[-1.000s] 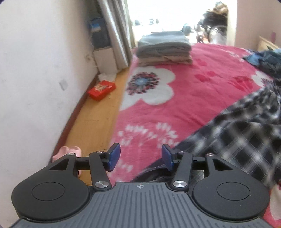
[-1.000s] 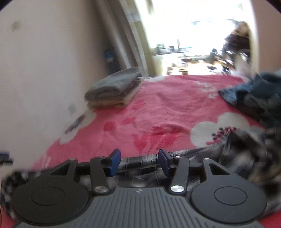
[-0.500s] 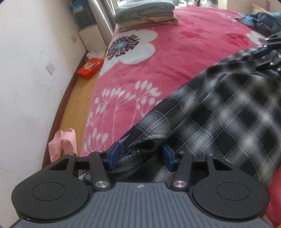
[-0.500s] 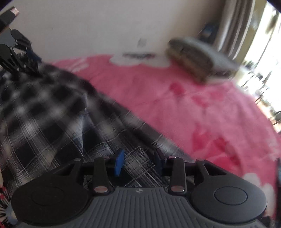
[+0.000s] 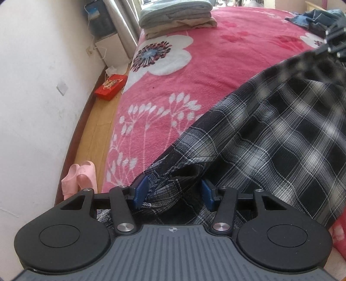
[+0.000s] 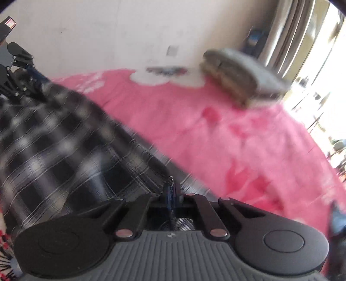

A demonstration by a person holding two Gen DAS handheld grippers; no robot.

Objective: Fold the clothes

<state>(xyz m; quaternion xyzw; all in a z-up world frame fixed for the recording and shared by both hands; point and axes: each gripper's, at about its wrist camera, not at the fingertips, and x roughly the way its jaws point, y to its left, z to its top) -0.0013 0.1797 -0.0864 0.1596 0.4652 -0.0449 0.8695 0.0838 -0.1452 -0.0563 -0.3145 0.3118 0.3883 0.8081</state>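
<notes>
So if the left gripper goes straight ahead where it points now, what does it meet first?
Most likely the plaid shirt: its bunched edge already lies between the open fingers of the left gripper, with the bed underneath.

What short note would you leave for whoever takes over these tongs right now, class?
Right tongs: shut on the edge of the checked shirt.
Left tongs: open, with bunched shirt cloth between the pads, not pinched.
The shirt lies spread on the pink blanket; a folded pile sits at the far end.
Done: one edge gripped.
Left: close the left tongs, fold the shirt, probably add it to the pile.
</notes>
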